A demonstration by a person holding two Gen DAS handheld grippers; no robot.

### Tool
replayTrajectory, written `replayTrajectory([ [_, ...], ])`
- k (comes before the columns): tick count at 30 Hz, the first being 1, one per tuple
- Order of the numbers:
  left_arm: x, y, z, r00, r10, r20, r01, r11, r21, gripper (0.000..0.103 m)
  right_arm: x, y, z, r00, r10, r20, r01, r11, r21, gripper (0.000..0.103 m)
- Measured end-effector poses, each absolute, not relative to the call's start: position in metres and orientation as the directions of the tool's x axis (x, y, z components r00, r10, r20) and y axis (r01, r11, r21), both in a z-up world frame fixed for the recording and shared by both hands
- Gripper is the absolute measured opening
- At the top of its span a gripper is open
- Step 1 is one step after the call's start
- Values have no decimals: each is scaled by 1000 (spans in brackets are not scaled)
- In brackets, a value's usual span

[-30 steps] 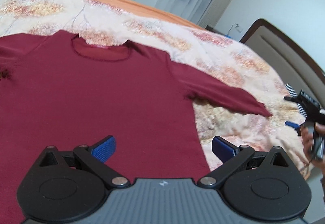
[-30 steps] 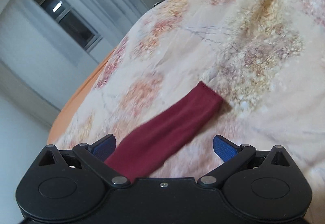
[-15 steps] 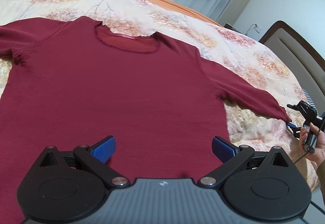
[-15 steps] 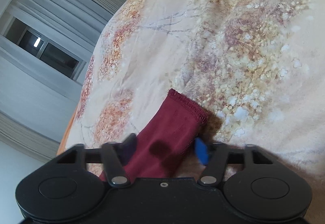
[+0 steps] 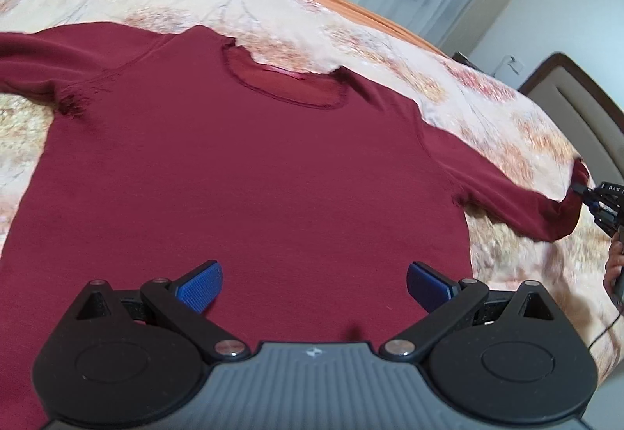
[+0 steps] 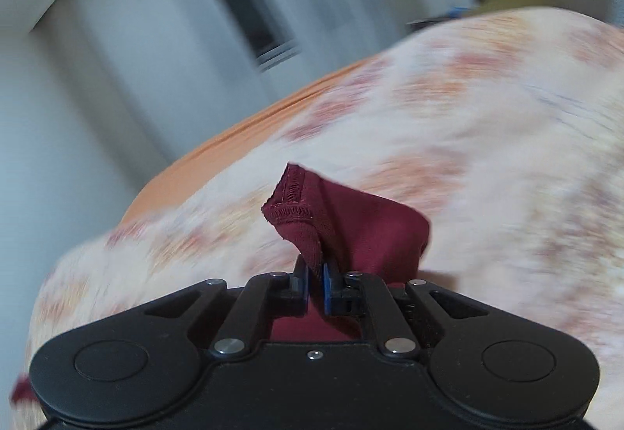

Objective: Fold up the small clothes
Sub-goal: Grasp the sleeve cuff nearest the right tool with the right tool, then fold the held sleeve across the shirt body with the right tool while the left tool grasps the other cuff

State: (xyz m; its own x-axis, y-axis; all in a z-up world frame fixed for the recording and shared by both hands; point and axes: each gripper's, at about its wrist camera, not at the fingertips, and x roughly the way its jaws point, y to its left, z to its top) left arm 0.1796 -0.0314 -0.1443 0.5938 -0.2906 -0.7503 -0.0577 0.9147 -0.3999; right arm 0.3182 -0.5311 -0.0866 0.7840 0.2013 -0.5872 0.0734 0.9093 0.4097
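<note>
A dark red long-sleeved shirt [image 5: 241,172] lies flat on the bed, collar away from me. My left gripper [image 5: 312,285] is open and empty, hovering over the shirt's lower body. My right gripper [image 6: 315,280] is shut on the cuff of the shirt's right sleeve [image 6: 351,223] and lifts it off the bedspread. In the left wrist view the right gripper [image 5: 585,192] shows at the far right edge, holding the sleeve end [image 5: 561,207]. The left sleeve [image 5: 35,55] stretches out to the left.
A floral cream bedspread [image 5: 390,40] covers the bed, with an orange sheet edge [image 5: 351,5] at the far side. A padded headboard [image 5: 577,106] stands at the right. Curtains and a window [image 6: 241,1] are behind the bed.
My right gripper has closed on the sleeve cuff and raised it off the bed. My left gripper has shifted left over the shirt body and stays open.
</note>
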Motion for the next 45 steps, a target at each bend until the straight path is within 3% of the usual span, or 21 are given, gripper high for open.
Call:
replayTrajectory([
  [4, 177, -16, -139, 615, -298, -730, -84, 896, -436, 103, 340, -442, -95, 720, 311, -621, -87, 927, 364, 7],
  [10, 183, -4, -135, 612, -318, -725, -76, 888, -454, 103, 350, -355, -140, 616, 409, -673, -171, 904, 392, 7],
  [22, 289, -18, -140, 620, -402, -674, -17, 852, -524, 102, 316, -298, -171, 603, 523, -602, -231, 837, 496, 7],
  [24, 307, -22, -146, 617, -428, -660, -16, 832, -554, 102, 317, -296, -174, 597, 522, -610, -220, 837, 500, 21],
  [28, 338, -34, -163, 544, -505, -670, -7, 796, -605, 102, 306, -303, -172, 595, 535, -600, -219, 826, 519, 37],
  [32, 352, -45, -177, 486, -557, -674, -14, 766, -643, 102, 284, -322, -154, 641, 507, -576, -231, 843, 485, 66],
  [38, 370, -58, -192, 456, -622, -637, -52, 696, -716, 102, 256, -367, -133, 692, 465, -553, -207, 861, 465, 69],
  [45, 377, -74, -202, 433, -603, -670, -53, 725, -686, 95, 234, -400, -127, 715, 413, -564, -149, 878, 454, 69],
])
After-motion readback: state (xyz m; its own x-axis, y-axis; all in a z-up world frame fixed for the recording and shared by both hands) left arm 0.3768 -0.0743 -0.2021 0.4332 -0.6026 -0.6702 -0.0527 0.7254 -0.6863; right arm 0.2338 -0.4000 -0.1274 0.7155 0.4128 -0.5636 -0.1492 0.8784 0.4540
